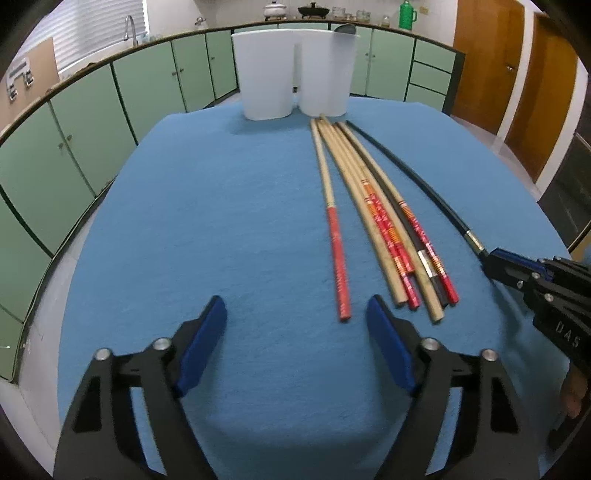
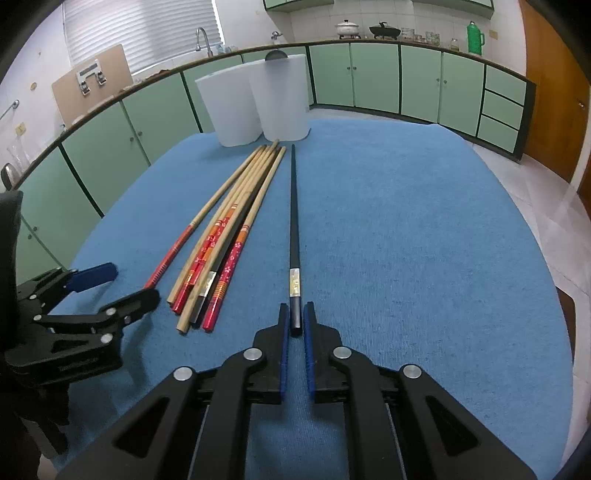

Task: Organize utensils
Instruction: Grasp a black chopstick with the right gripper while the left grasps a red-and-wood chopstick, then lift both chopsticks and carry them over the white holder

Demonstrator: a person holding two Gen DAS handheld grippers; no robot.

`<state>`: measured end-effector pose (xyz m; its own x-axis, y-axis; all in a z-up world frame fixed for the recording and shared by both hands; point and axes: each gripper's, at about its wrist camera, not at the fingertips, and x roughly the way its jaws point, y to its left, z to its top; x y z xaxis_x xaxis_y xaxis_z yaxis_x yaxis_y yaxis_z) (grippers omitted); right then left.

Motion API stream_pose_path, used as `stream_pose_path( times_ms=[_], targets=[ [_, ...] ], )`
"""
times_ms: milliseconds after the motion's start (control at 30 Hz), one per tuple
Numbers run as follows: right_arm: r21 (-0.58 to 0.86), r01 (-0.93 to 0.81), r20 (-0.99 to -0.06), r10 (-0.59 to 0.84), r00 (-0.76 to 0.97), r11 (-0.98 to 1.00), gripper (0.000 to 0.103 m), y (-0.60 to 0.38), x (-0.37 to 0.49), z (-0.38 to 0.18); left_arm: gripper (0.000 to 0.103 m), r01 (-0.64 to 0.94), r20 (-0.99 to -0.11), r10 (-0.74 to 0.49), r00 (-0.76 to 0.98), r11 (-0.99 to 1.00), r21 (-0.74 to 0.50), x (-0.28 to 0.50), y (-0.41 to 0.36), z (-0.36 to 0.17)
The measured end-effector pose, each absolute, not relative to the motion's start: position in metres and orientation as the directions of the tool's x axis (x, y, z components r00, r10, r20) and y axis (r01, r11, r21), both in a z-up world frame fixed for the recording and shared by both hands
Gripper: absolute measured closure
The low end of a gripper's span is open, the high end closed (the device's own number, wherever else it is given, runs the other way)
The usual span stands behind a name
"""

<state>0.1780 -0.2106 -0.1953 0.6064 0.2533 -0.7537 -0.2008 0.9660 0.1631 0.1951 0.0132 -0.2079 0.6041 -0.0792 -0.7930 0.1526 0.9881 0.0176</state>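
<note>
- Gripping the butt end of a single black chopstick [image 2: 293, 236], the right gripper [image 2: 295, 328] has its blue pads nearly together on either side of the stick; whether they press it firmly or only bracket it is hard to tell, but it reads as a hold.
- That chopstick lies along the blue cloth [image 2: 406, 229], tip pointing far toward the containers, just right of the bundle and apart from it.
- A bundle of wooden chopsticks [image 1: 369, 206] with red patterned handles, one dark stick among them, lies fanned on the cloth, tips far, handles near.
- The left gripper [image 1: 295, 343] hovers low at the near edge, fingers spread wide, holding nothing, just left of the bundle's handles.
- Judged step: picking up the first stick of the sort. Next calls for lifting it, tipping it upright and lowering it into a container.
- Two white containers [image 1: 264, 74] stand touching at the far end. The right one shows a grey rounded utensil, likely a spoon [image 1: 345, 29], poking above its rim; the left one's inside cannot be seen.
</note>
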Motion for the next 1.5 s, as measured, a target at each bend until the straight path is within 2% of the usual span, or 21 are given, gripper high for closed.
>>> stream_pose_path(
  times_ms=[33, 100, 133, 200, 267, 433, 667, 1100, 1500],
  targets=[
    [0.164, -0.201, -0.754, 0.254, 0.606, 0.966, 0.095, -0.21, 0.178, -0.195, 0.039, 0.155, -0.79, -0.083, 0.607, 0.988, 0.016, 0.197, 0.012, -0.208],
    [0.166, -0.201, -0.754, 0.256, 0.605, 0.965, 0.095, -0.21, 0.179, -0.196, 0.061, 0.17, -0.783, -0.099, 0.614, 0.985, 0.009, 0.198, 0.01, -0.206],
    [0.167, -0.201, -0.754, 0.256, 0.605, 0.965, 0.095, -0.211, 0.179, -0.196, 0.066, 0.185, -0.781, -0.113, 0.615, 0.983, 0.003, 0.197, 0.008, -0.206],
    [0.174, -0.199, -0.752, 0.261, 0.605, 0.964, 0.096, -0.212, 0.18, -0.195, 0.089, 0.212, -0.777, -0.137, 0.614, 0.977, -0.004, 0.196, 0.004, -0.206],
    [0.176, -0.199, -0.752, 0.262, 0.605, 0.964, 0.096, -0.212, 0.179, -0.195, 0.098, 0.224, -0.774, -0.142, 0.617, 0.975, -0.001, 0.194, 0.001, -0.207],
    [0.165, -0.207, -0.748, 0.26, 0.611, 0.964, 0.097, -0.213, 0.176, -0.19, 0.098, 0.216, -0.766, -0.163, 0.622, 0.976, -0.033, 0.191, 0.007, -0.203],
    [0.157, -0.212, -0.702, 0.259, 0.664, 0.965, 0.097, -0.224, 0.17, -0.156, 0.098, 0.215, -0.713, -0.16, 0.683, 0.977, -0.014, 0.171, 0.017, -0.162],
    [0.087, -0.279, -0.552, 0.279, 0.786, 0.956, 0.097, -0.237, 0.176, -0.041, 0.098, 0.254, -0.518, -0.223, 0.826, 0.967, -0.01, 0.164, 0.024, -0.049],
    [0.086, -0.397, -0.553, 0.375, 0.744, 0.914, 0.097, -0.226, 0.231, 0.029, 0.098, 0.315, -0.452, -0.302, 0.839, 0.948, -0.049, 0.19, 0.022, -0.001]
  ],
)
